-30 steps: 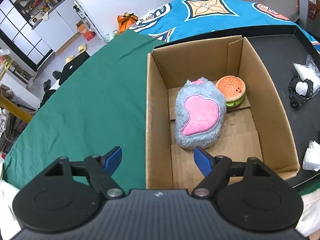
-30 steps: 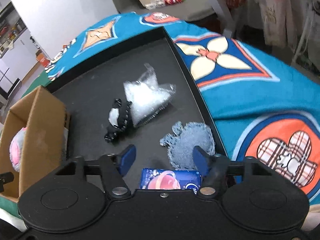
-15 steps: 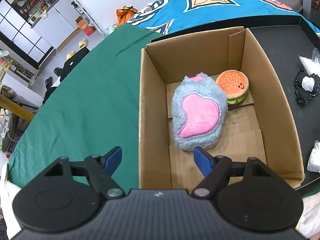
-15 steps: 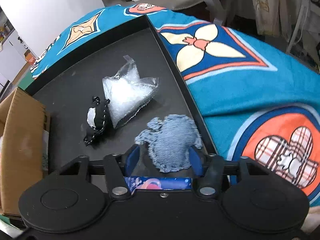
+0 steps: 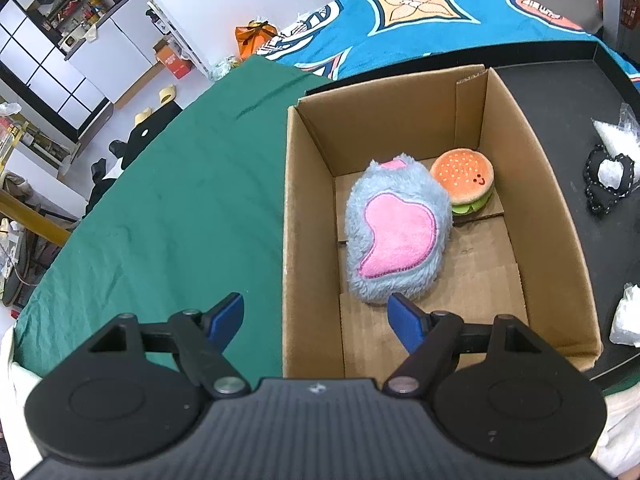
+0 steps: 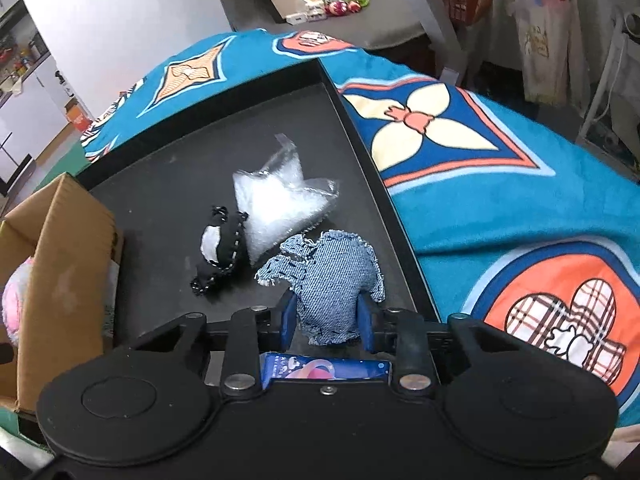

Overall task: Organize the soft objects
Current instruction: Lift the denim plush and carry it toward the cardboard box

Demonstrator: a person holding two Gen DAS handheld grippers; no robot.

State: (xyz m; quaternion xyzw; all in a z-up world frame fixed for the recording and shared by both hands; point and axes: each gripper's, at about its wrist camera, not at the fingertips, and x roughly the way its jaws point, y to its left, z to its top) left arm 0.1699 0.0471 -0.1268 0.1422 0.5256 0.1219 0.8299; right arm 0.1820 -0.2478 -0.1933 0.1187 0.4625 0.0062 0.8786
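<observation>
In the right wrist view my right gripper (image 6: pixel 327 316) is closing on a blue denim plush (image 6: pixel 330 276), whose lower part is pinched between the blue pads. It sits over the black tray (image 6: pixel 160 184). A black-and-white plush (image 6: pixel 219 250) and a clear plastic bag (image 6: pixel 280 200) lie just beyond it. In the left wrist view my left gripper (image 5: pixel 316 316) stands open and holds nothing, above the near edge of a cardboard box (image 5: pixel 540 216). Inside the box lie a fluffy grey-blue plush with a pink patch (image 5: pixel 396 232) and a burger plush (image 5: pixel 466 180).
A blue packet (image 6: pixel 324 370) lies on the tray under my right gripper. Green cloth (image 5: pixel 168 208) covers the table left of the box; a patterned blue blanket (image 6: pixel 500 184) lies right of the tray. White crumpled plastic (image 5: pixel 628 316) sits by the box's right side.
My right gripper closed in on the denim plush, which now sits pinched between the pads and a little higher in view. The left gripper's view shifted slightly; its jaws stayed open.
</observation>
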